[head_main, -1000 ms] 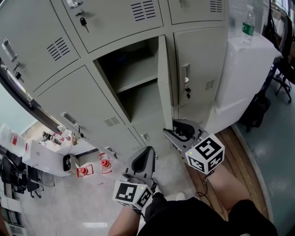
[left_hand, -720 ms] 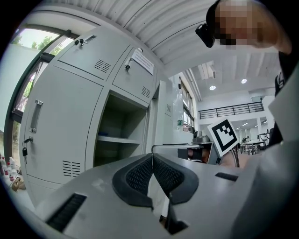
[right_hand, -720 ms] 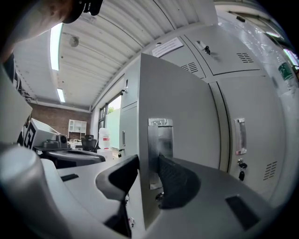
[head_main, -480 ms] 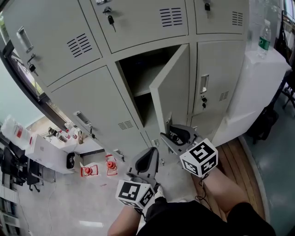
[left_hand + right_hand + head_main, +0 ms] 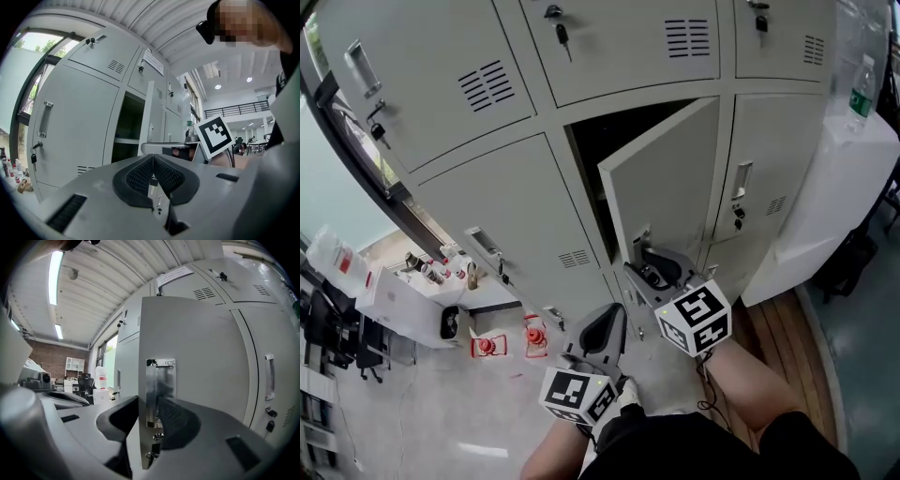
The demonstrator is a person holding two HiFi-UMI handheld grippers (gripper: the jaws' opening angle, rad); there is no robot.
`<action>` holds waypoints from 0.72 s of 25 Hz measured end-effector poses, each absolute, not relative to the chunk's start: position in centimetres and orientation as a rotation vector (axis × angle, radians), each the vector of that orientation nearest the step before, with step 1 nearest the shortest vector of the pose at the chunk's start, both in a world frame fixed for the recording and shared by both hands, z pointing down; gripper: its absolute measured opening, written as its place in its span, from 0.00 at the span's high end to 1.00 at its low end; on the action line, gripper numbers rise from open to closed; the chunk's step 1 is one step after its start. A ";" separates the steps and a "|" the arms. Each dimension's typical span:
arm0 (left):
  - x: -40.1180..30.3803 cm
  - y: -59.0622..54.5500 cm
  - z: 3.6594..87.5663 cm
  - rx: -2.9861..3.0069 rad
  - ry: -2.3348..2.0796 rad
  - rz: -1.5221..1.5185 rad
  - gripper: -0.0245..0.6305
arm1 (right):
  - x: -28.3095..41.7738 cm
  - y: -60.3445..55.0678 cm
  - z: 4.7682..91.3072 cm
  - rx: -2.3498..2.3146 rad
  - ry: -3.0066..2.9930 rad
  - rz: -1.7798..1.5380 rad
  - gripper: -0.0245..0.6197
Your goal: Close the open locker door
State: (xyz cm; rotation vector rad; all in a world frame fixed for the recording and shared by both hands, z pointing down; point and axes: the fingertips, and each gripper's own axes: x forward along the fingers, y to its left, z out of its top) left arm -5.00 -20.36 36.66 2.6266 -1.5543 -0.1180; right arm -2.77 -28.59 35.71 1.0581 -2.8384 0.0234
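Locker door point(image 5: 670, 178) sits partly open, swung out at an angle from the dark middle compartment point(image 5: 605, 141), hinged on its right side next to the closed neighbour door point(image 5: 769, 178). The free edge points toward the person.

Right gripper point(image 5: 649, 264) is level at the door's lower free edge. In the right gripper view its jaws straddle that edge point(image 5: 140, 380), one jaw behind the door. The other pad is on the front face against the metal handle plate point(image 5: 160, 390). The jaws have just been closing and are clamped on the door at about mid width. A key ring point(image 5: 153, 441) hangs just under the plate.

Left gripper point(image 5: 602, 330) is lower and to the left, apart from the lockers, pointing level at them. Its jaws are pressed together with nothing between them point(image 5: 152, 176).

A water bottle point(image 5: 861, 89) stands on the white cabinet point(image 5: 853, 187) right of the lockers. Small red items point(image 5: 536, 335) are on the floor at left.
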 end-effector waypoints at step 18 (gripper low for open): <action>-11.1 -25.6 37.1 2.619 -1.543 -0.131 0.94 | -8.3 -36.4 35.7 1.297 -2.719 0.006 0.70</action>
